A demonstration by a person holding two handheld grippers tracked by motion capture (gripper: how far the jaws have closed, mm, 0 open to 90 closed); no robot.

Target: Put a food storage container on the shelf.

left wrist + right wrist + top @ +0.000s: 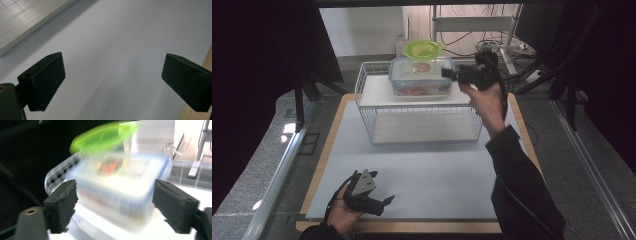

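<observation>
1. The right tongs (447,73) are hovering level at the right-hand end of a clear lidded container (421,76), jaws standing wide with nothing pressed between them.
2. The container is sitting on the top shelf of a white wire rack (367,107), directly ahead of the right tongs (113,206); in the right gripper view its blurred body (117,192) is lying between the two jaws but appearing clear of both pads.
3. A green bowl (422,49) is resting on the container's lid, above the line of the jaws.
4. The container's long axis is running straight away from the right tongs, so its short end is facing them.
5. The left tongs (384,202) are idling open and empty, low over the worktop (437,170), well apart from the rack, leaving the right hand far nearer.
</observation>
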